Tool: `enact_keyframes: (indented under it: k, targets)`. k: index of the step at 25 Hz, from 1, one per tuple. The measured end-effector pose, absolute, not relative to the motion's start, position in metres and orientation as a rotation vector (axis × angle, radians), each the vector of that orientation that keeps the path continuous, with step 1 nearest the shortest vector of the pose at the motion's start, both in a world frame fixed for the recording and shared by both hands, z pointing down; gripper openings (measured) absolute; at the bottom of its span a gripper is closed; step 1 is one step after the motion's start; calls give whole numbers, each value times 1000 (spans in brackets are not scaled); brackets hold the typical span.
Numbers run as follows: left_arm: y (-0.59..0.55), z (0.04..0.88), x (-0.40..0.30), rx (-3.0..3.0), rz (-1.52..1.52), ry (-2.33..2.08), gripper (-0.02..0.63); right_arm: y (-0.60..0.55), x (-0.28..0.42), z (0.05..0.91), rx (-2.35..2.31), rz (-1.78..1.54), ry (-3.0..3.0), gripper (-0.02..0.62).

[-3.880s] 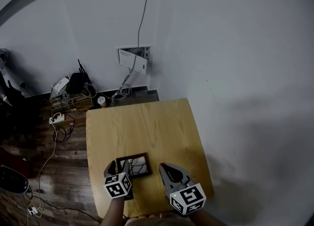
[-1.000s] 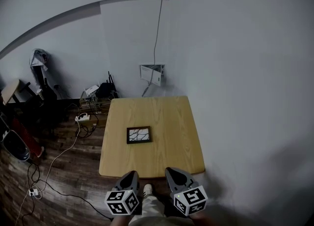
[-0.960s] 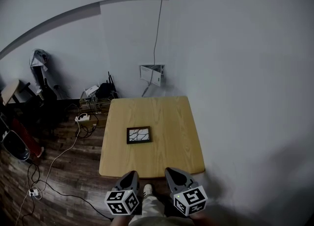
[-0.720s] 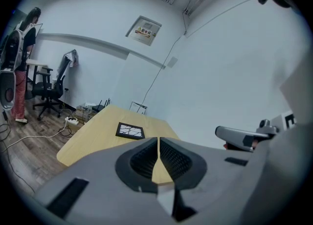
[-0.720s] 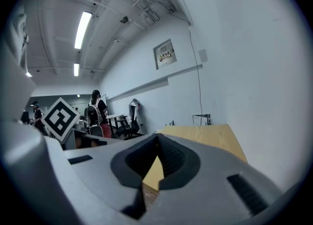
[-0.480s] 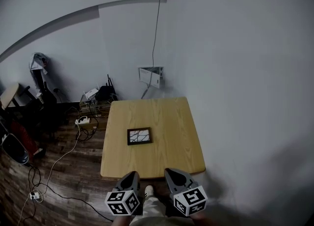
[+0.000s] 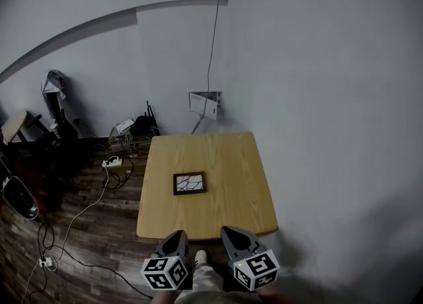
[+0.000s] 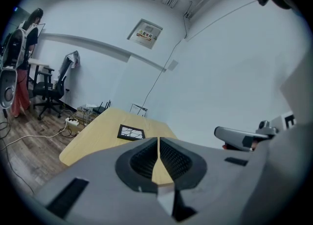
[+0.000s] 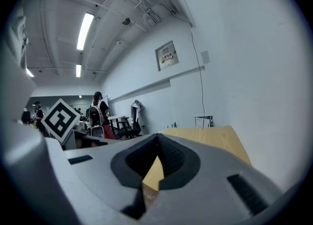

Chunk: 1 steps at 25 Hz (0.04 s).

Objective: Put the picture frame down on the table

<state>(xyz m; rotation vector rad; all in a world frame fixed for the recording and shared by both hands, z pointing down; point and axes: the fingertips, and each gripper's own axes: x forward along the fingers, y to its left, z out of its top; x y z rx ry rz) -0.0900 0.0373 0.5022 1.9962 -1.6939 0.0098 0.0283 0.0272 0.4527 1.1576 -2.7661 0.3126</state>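
My left gripper (image 7: pixel 176 238) and right gripper (image 7: pixel 230 235) hang side by side just off the near edge of the table (image 7: pixel 228 164), each with its jaws pressed together on nothing. The frame (image 7: pixel 190 183) lies flat on the tabletop near its middle, a little to my left, well apart from both grippers and touched by neither.

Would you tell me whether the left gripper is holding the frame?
No, the frame lies flat on the table, well clear of the shut, empty left gripper.
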Motion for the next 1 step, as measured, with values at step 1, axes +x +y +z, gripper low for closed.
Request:
enact_keyframes:
  k: [1]
  targets:
    - [37,502,-91,1995,8,-1696,14,27,28,452,1157,311,-2767,0]
